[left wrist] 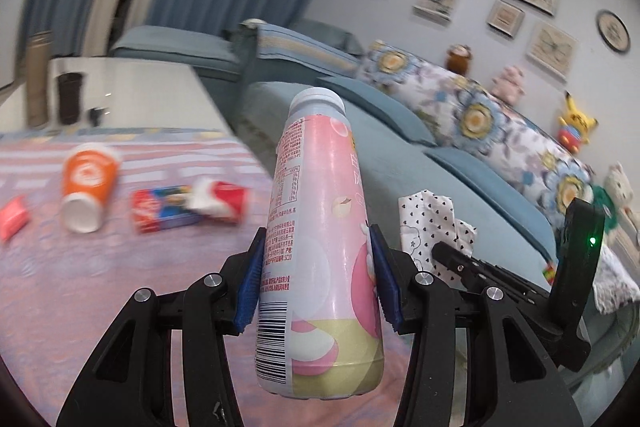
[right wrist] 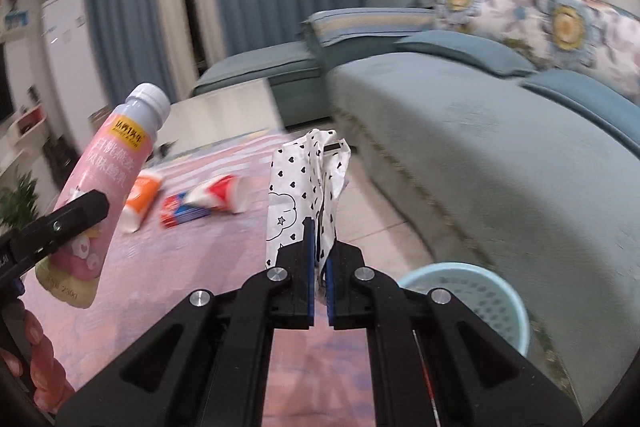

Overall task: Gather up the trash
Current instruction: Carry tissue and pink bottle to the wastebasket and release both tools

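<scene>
My left gripper (left wrist: 317,231) is shut on a pink-and-white drink bottle (left wrist: 316,155), held upright above the pink tablecloth with its white cap on top. In the right wrist view the same bottle (right wrist: 108,187) tilts at the left. My right gripper (right wrist: 319,247) is shut on a crumpled white paper with black hearts (right wrist: 296,179), lifted over the table edge. That paper (left wrist: 428,223) also shows to the right of the bottle. On the cloth lie an orange paper cup (left wrist: 90,183), a red-and-blue box (left wrist: 164,213), a crushed red-and-white cup (left wrist: 218,201) and a pink packet (left wrist: 12,217).
A light blue perforated basket (right wrist: 480,303) stands on the floor between the table and the blue sofa (right wrist: 480,147). A tall flask (left wrist: 38,79) and a dark cup (left wrist: 70,99) stand at the table's far end. Floral cushions and soft toys line the sofa back.
</scene>
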